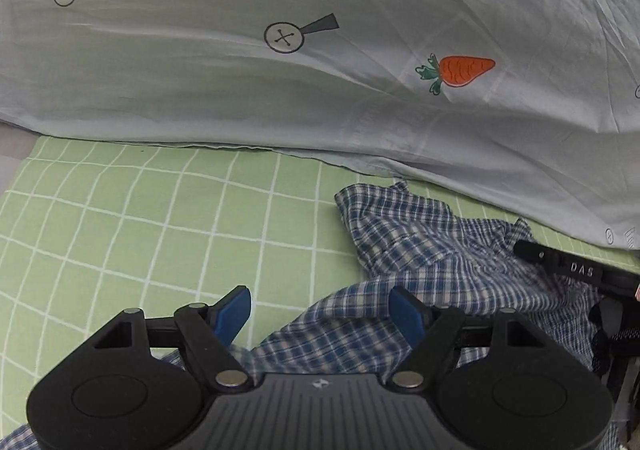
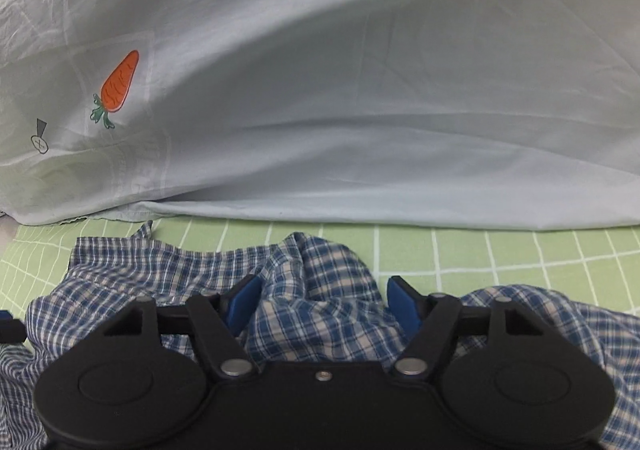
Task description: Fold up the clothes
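Two grippers hover over a crumpled blue checked shirt (image 1: 420, 250) on a bed.

Left wrist view: the left gripper (image 1: 320, 314) stands with jaws apart, nothing pinched, one pad over the shirt's near edge and one over the bare green grid sheet (image 1: 140, 217), seemingly lined up to catch a hem. The shirt lies bunched beside the edge of a pale quilt (image 1: 280, 89) printed with a carrot (image 1: 464, 70).
Right wrist view: the right gripper (image 2: 322, 304) straddles a raised ridge of shirt, jaws partly spread, pads not pressing it, likely readying a pinch.
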A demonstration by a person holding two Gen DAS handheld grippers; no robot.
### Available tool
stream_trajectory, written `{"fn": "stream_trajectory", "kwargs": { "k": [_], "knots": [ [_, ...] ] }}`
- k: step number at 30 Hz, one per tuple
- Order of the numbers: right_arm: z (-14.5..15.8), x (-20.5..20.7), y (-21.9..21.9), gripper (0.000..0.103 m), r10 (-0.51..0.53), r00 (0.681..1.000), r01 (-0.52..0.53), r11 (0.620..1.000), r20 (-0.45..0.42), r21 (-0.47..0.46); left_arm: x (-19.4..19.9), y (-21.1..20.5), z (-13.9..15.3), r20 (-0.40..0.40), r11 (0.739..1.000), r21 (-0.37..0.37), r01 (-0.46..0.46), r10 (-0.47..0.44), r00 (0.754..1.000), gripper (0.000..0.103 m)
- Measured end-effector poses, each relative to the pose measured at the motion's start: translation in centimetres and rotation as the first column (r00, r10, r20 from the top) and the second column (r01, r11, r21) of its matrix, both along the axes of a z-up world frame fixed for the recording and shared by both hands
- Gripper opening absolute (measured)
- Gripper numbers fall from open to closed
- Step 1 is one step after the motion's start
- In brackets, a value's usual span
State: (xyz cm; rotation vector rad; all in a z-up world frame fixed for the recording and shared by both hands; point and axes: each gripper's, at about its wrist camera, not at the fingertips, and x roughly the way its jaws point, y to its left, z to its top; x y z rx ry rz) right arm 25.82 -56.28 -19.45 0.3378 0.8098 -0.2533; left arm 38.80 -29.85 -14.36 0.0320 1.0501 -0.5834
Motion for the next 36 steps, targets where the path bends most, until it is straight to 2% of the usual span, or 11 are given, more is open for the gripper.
{"fn": "stream_trajectory", "kwargs": {
  "k": [2,4,6,9,10,19,24,26,27,29,36],
  "knots": [
    [-0.1,-0.3,-0.3,0.058,0.028,0.999,-0.029,0.999,0.022,0.015,1.5,-1.2,-0.9,-0.025,0.999,-0.027,0.034,-0.035,0.999,0.077],
    [-0.1,-0.3,-0.4,0.032,0.064,0.997,-0.066,0.997,0.039,0.037,2.8,-2.5,-1.9,-0.048,0.998,-0.042,0.039,-0.041,0.998,0.074],
    [0.0,-0.2,-0.4,0.018,0.07,0.996,-0.072,0.997,0.046,0.029,3.7,-3.4,-2.9,-0.057,0.998,-0.058,0.021,-0.024,0.998,0.06],
    [0.5,-0.1,-0.4,0.012,0.079,0.994,-0.08,0.997,0.071,0.002,4.4,-4.5,-3.5,-0.07,0.996,-0.083,0.027,-0.033,0.997,0.029],
    [0.7,-0.3,-0.4,0.012,0.078,0.993,-0.078,0.997,0.085,-0.004,4.5,-4.8,-3.6,-0.075,0.995,-0.092,0.034,-0.041,0.996,0.001],
    [5.7,-0.4,-2.0,0.009,0.035,0.942,-0.02,0.999,0.335,-0.048,5.0,-6.8,2.1,0.215,0.976,-0.203,0.08,-0.035,0.976,0.001],
    [4.5,2.1,-1.8,0.011,0.045,0.966,-0.007,0.989,0.255,-0.145,4.6,-9.7,0.6,0.307,0.997,-0.006,0.08,-0.075,0.949,0.013],
    [4.7,1.7,-1.5,0.026,0.007,0.972,0.037,0.982,0.234,-0.183,4.5,-10.5,-0.2,0.314,0.996,0.064,0.066,-0.083,0.946,0.02],
    [4.9,1.3,-1.4,0.055,-0.018,0.972,0.068,0.976,0.235,-0.207,4.1,-9.8,-0.1,0.313,0.997,0.039,0.062,-0.071,0.947,0.026],
    [5.4,-0.9,-1.2,0.084,-0.067,0.969,0.122,0.966,0.237,-0.226,3.2,-8.0,0.5,0.307,0.999,0.003,0.05,-0.048,0.951,0.051],
    [5.5,-12.9,0.1,0.078,-0.185,0.966,0.224,0.947,0.179,-0.23,-4.7,1.0,1.8,0.269,1.0,0.025,0.009,-0.016,0.963,0.056]
  ]
}}
